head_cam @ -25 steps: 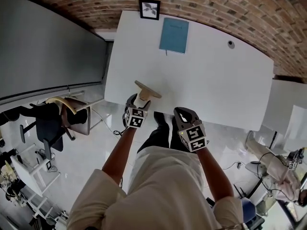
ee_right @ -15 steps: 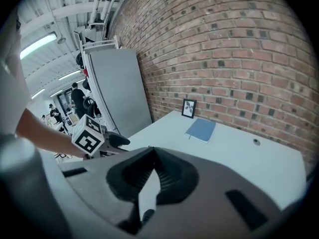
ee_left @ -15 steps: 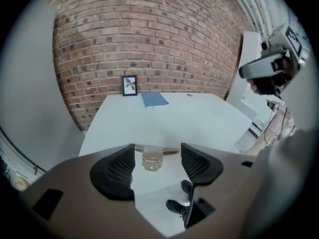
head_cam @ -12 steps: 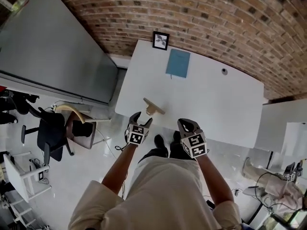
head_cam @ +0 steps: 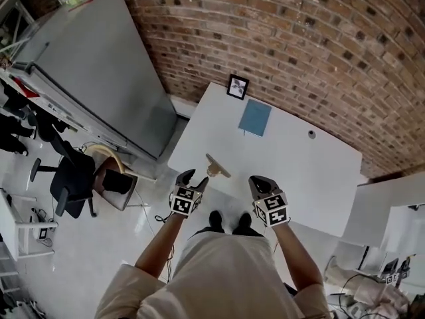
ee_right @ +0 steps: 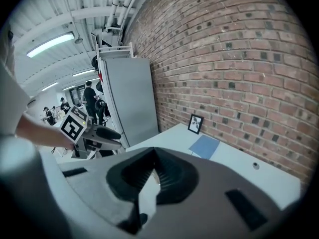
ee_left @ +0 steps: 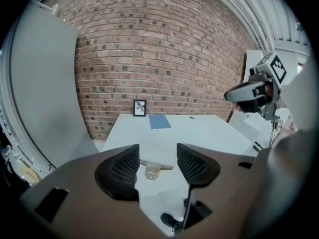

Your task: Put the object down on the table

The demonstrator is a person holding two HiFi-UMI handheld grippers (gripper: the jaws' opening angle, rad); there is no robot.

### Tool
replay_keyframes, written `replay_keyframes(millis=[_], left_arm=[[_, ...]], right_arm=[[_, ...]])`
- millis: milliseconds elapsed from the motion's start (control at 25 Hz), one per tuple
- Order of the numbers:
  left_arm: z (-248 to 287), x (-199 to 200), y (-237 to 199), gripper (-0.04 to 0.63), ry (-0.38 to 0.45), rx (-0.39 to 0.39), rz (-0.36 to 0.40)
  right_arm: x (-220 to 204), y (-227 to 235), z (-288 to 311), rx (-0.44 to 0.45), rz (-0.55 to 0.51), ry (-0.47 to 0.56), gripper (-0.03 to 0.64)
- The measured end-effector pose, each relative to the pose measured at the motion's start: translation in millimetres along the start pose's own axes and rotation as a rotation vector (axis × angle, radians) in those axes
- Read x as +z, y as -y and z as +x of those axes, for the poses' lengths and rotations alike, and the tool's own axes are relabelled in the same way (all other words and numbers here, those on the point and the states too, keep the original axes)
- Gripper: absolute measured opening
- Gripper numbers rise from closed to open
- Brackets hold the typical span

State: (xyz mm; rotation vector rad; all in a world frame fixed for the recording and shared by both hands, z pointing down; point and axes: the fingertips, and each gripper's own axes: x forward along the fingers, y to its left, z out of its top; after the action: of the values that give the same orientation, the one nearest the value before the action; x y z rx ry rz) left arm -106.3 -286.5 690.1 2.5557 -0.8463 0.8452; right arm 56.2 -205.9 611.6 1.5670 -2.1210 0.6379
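Observation:
A small wooden object (head_cam: 216,168), a flat slat on a short block, rests on the white table (head_cam: 299,171) near its front edge. It also shows far beyond the jaws in the left gripper view (ee_left: 152,169). My left gripper (head_cam: 192,177) hovers off the table edge, short of the object and apart from it. It is open (ee_left: 158,164); its jaws have just been closing with nothing between them. My right gripper (head_cam: 259,181) hangs level with it to the right, its jaws together and empty (ee_right: 152,172). Each gripper shows in the other's view: left (ee_right: 102,133), right (ee_left: 246,90).
A blue notebook (head_cam: 255,117) and a small framed picture (head_cam: 237,86) lie at the table's far side by the brick wall (head_cam: 299,38). A tall grey cabinet (head_cam: 99,65) stands left of the table. An office chair (head_cam: 73,178) is on the floor at left.
Both grippers have risen and drawn back from the table. The left gripper has come off the wooden object, which stays on the table. The whole scene looks farther below.

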Motion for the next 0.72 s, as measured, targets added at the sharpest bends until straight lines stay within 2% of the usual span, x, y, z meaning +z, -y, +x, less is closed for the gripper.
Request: replay_keyframes(millis=[240, 480, 720], left_arm=[[-36, 36, 6, 0.205, 0.089, 0.082, -0.042], [-75, 62, 16, 0.16, 0.164, 0.145, -0.125], [-117, 81, 33, 0.115, 0.236, 0.193, -0.142]], right_arm=[[27, 7, -15, 0.067, -0.046, 0.03, 0.003], [58, 7, -37, 0.134, -0.075, 0.086, 0.003], [81, 3, -64, 0.187, -0.099, 0.147, 0.003]])
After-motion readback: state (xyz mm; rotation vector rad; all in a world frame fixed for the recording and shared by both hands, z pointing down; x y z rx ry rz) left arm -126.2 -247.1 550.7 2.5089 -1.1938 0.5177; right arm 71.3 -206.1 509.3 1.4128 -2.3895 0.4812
